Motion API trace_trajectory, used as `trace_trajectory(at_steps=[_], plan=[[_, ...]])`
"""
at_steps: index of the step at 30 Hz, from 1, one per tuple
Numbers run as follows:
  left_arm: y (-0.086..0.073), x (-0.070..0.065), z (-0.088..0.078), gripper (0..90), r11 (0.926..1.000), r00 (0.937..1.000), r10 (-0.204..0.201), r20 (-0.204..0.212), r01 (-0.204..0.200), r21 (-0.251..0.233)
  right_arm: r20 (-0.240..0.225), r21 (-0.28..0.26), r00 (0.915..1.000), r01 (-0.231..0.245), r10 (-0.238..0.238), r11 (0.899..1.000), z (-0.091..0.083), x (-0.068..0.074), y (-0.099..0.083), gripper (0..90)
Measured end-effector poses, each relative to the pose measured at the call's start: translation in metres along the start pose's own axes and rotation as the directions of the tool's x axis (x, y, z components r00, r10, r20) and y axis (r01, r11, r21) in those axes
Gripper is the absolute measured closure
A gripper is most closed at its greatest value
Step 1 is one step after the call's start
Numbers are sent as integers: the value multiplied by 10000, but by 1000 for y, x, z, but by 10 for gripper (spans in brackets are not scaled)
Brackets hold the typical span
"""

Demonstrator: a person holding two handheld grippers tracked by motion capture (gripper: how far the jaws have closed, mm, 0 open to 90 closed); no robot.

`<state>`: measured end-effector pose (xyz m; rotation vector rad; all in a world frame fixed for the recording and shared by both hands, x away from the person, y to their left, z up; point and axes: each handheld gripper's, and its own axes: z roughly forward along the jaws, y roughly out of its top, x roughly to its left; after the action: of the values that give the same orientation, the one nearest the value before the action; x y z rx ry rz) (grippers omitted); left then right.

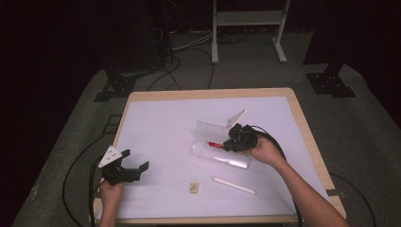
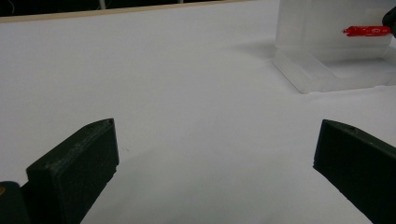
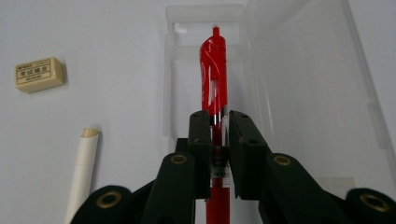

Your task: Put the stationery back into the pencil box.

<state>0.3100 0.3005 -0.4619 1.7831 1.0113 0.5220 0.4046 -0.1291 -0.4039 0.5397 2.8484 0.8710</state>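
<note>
Red pen [image 3: 213, 70] clamped in right gripper [image 3: 218, 122], jaws closed on its barrel, tip end over the clear plastic case [image 1: 218, 150], lid open, mid-table. Left gripper [image 1: 134, 160] w/ jaws wide apart, holding nothing, near-left corner. Eraser [image 1: 194, 187] & white pen [image 1: 234, 185] lie near the table's [image 1: 161, 118] front edge.

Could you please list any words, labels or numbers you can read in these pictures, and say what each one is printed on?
Eraser: a framed label with dark print, too small and blurred to read.
Red pen: black print on the barrel, mostly hidden where the right gripper clamps it; one letter may be a "C", the rest cannot be read.
Nothing else legible.
</note>
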Motion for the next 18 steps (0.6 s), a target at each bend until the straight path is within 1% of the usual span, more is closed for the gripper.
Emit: trace_trajectory(at_steps=[3, 11, 13, 15, 18], plan=[[0, 0, 0, 0, 10000, 10000, 14, 2, -14, -1, -30, 148, 10000, -33, 33, 9999, 5, -2, -2, 791], [0, 0, 0, 0, 10000, 10000, 7, 2, -7, 24, -112, 270, 9997, -194, 197, 9994, 14, -5, -7, 790], [0, 0, 0, 0, 10000, 10000, 17, 2, -17, 2, -136, 252, 9994, -300, 304, 9992, 16, -6, -8, 791], [0, 0, 0, 0, 10000, 10000, 5, 2, -5, 12, -128, 353, 9993, -338, 343, 9988, 17, -6, -9, 791], [0, 0, 0, 0, 10000, 10000, -12, 10, 12, 3, -141, 372, 9994, -306, 312, 9988, 19, -7, -9, 790]])
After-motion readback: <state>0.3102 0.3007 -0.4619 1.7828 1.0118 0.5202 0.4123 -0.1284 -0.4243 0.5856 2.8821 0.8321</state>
